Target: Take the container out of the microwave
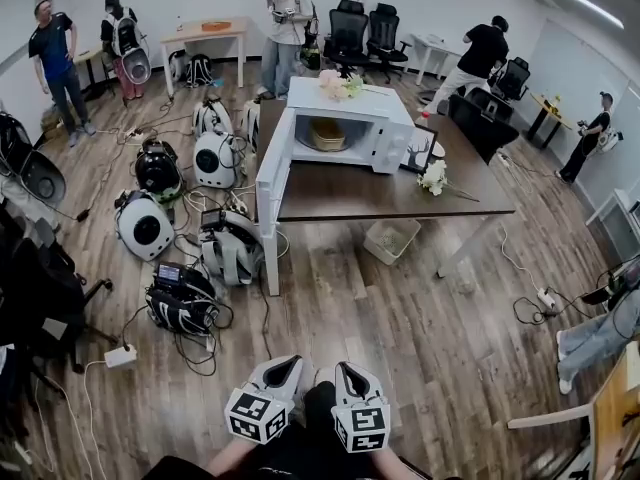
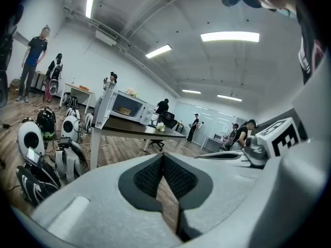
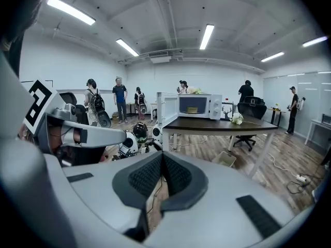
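The white microwave (image 1: 345,128) stands on the dark brown table (image 1: 390,196) with its door (image 1: 272,173) swung wide open to the left. A tan container (image 1: 327,134) sits inside the cavity. Both grippers are far from it, low and close to my body over the wood floor. My left gripper (image 1: 285,370) and my right gripper (image 1: 350,374) are side by side, each shut with nothing between the jaws. The left gripper view shows the microwave (image 2: 126,107) far off beyond the left gripper (image 2: 163,156). The right gripper view shows the container (image 3: 192,109) beyond the right gripper (image 3: 162,156).
White flowers (image 1: 338,85) lie on the microwave; another bunch (image 1: 433,178) and a picture frame (image 1: 420,150) stand on the table. A basket (image 1: 391,239) sits under it. Backpack units and cables (image 1: 180,238) crowd the floor at left. Several people and office chairs (image 1: 365,33) ring the room.
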{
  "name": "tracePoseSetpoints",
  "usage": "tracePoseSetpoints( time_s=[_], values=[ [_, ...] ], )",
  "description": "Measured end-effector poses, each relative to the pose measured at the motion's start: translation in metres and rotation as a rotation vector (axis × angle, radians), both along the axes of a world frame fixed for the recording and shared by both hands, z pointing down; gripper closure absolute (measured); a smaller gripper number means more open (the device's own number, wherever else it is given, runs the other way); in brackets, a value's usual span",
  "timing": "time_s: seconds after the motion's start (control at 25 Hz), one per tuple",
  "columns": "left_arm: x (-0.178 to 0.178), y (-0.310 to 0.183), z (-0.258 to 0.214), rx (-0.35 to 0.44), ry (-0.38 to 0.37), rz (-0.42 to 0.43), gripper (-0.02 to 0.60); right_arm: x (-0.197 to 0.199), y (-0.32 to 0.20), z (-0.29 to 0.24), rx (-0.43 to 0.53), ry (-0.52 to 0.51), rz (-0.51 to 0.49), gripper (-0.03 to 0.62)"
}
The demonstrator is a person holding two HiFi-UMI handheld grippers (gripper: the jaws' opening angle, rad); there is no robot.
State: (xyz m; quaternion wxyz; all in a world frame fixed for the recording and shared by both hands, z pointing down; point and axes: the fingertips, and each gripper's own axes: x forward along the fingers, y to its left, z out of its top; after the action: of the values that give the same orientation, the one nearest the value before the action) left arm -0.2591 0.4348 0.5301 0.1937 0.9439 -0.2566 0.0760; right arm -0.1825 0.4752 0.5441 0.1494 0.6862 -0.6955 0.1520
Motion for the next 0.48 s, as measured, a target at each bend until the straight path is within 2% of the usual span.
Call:
tracePoseSetpoints(
  time_s=[0.32, 0.48],
  values=[
    [0.021, -0.031, -0.004, 0.016, 0.005, -0.042, 0.572, 0.022, -0.036, 0.006, 0.001, -0.016, -0.041, 0.586],
    [0.035, -0.06, -0.007, 0.014, 0.011, -0.098, 0.572, 0.038, -0.071, 0.003, 0.007, -0.018, -0.09, 0.586]
  ],
)
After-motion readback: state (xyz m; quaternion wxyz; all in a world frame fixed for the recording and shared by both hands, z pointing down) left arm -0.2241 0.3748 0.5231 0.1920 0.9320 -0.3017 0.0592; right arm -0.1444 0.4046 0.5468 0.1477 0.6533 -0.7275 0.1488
